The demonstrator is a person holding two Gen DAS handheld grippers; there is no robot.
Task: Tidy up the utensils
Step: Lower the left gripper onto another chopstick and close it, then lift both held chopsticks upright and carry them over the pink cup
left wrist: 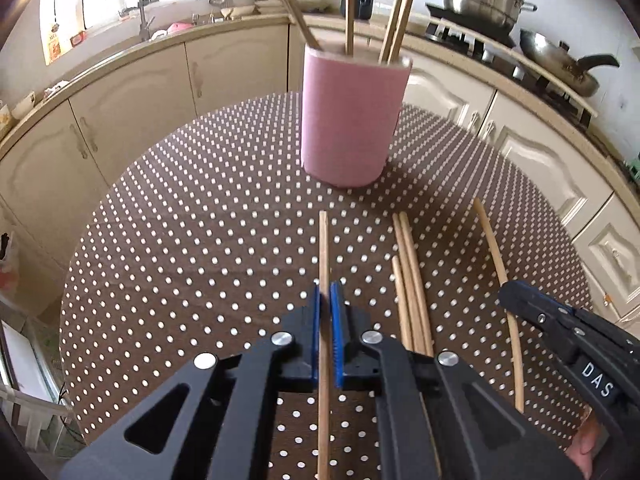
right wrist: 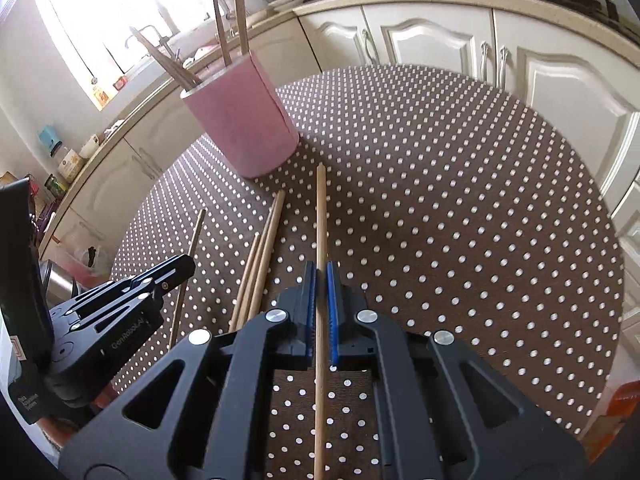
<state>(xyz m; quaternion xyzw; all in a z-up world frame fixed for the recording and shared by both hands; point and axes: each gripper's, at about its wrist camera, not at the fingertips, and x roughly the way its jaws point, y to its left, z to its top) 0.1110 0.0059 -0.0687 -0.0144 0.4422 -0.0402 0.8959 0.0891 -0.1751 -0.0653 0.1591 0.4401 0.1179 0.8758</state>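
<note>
**A:** Item one, nearest: left claw [left wrist: 325, 304]. State?

**B:** Pads drawn in on a single chopstick [left wrist: 323, 248], which runs straight out between them toward the cup. Right claw [right wrist: 321, 284] the same, closed on its own chopstick [right wrist: 320, 216].

**A:** Handling notes for the sticks?

**B:** Judged light, stiff, thin wood; smooth and round, so likely to roll or pivot in a loose pinch. Each is taken well back along its length, leaving a long free end forward, which I'd judge suits tipping it into the cup.

**A:** Next out?

**B:** Three loose chopsticks [left wrist: 410, 280] lying together on the dotted surface [left wrist: 200, 240], between the two held ones.

**A:** Farthest?

**B:** Pink cup [left wrist: 352, 120], upright on the surface beyond the stick tips, several chopsticks [left wrist: 349, 4] already standing in it. Looks light; a hard knock could tip it.
</note>
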